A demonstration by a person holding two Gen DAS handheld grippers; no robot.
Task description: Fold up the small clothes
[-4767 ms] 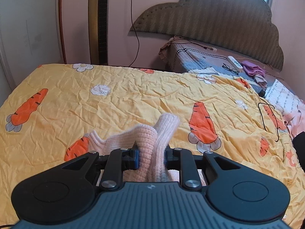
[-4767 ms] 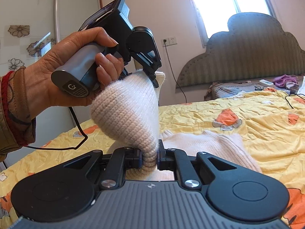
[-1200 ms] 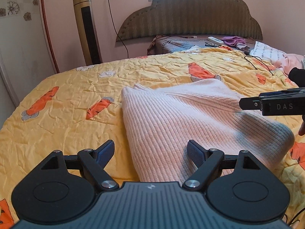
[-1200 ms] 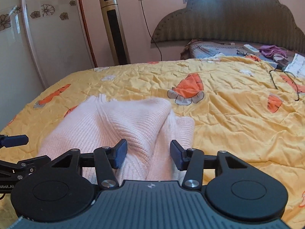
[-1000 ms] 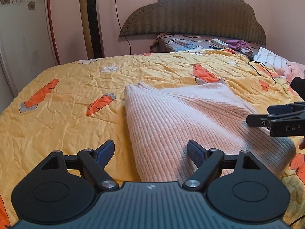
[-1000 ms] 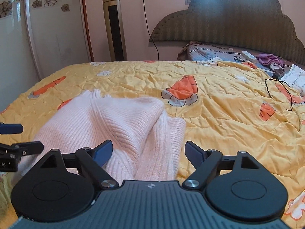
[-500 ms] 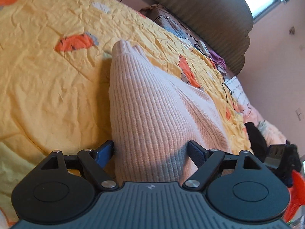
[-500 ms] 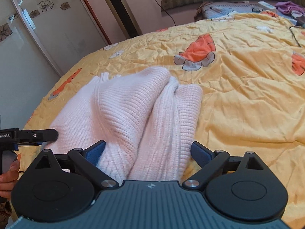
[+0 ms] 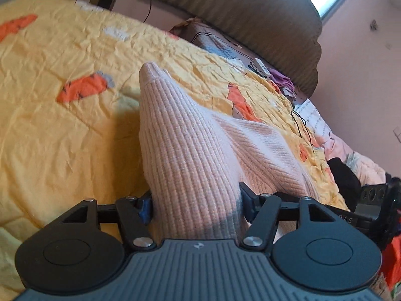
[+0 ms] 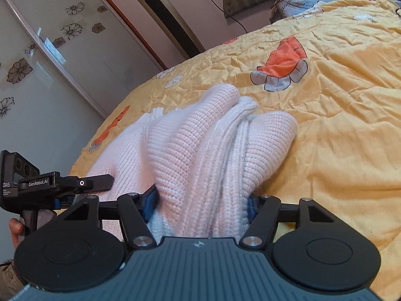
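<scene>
Between my left gripper (image 9: 195, 200) jaws: ribbed edge of pink knit sweater (image 9: 200, 145), long axis running dead ahead on yellow carrot-print quilt (image 9: 62, 125). Right gripper (image 10: 203, 200) straddles bunched folds likewise. Both closing, pads touching knit.

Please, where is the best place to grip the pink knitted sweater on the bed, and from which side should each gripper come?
Probably at the near edge of the sweater, one gripper per corner, coming low from the person's side. There the knit bunches into thick ridges that fit between the fingers. The left gripper and right gripper are closing on such ridges.
</scene>
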